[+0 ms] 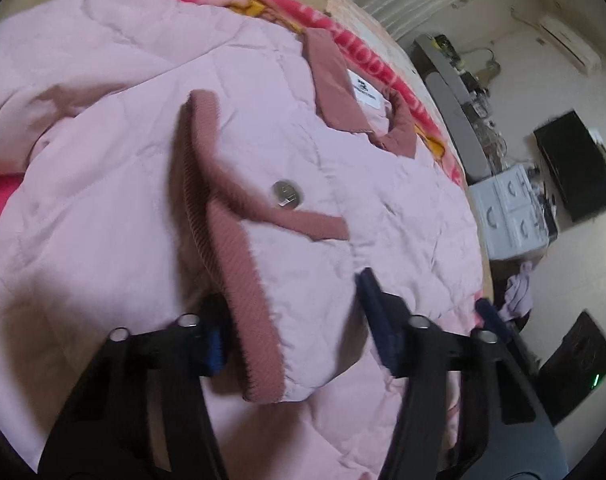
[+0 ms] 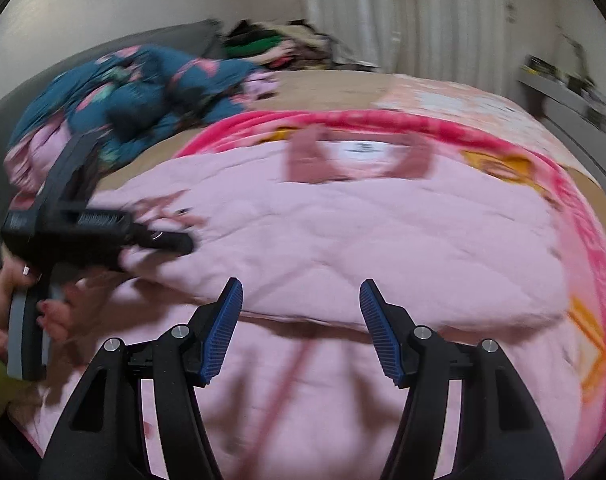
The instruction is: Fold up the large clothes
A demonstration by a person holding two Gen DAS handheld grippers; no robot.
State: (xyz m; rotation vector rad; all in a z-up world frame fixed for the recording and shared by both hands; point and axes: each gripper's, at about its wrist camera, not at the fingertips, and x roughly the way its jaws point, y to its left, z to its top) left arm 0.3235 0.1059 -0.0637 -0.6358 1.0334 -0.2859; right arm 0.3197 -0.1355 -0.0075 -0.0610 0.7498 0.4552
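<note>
Pale pink quilted padded jacket (image 1: 151,168), spread on bed, mid-fold

Nearest: left gripper (image 1: 295,320), blue-padded jaws spread, straddling the jacket's dusty-rose ribbed cuff (image 1: 239,280); the sleeve lies folded across the chest, apparently laid there to narrow the garment. Right gripper (image 2: 301,324), jaws parted and empty, hovers over a near folded edge of the jacket, likely placed for the next grip. Beyond: round silver metal button (image 1: 287,195), then dusty-rose collar (image 1: 335,92) with white label, front upward. Beneath: bright pink patterned blanket (image 2: 583,216) serving as folding surface. Farthest: teal floral bedding heap (image 2: 143,92), well apart
</note>
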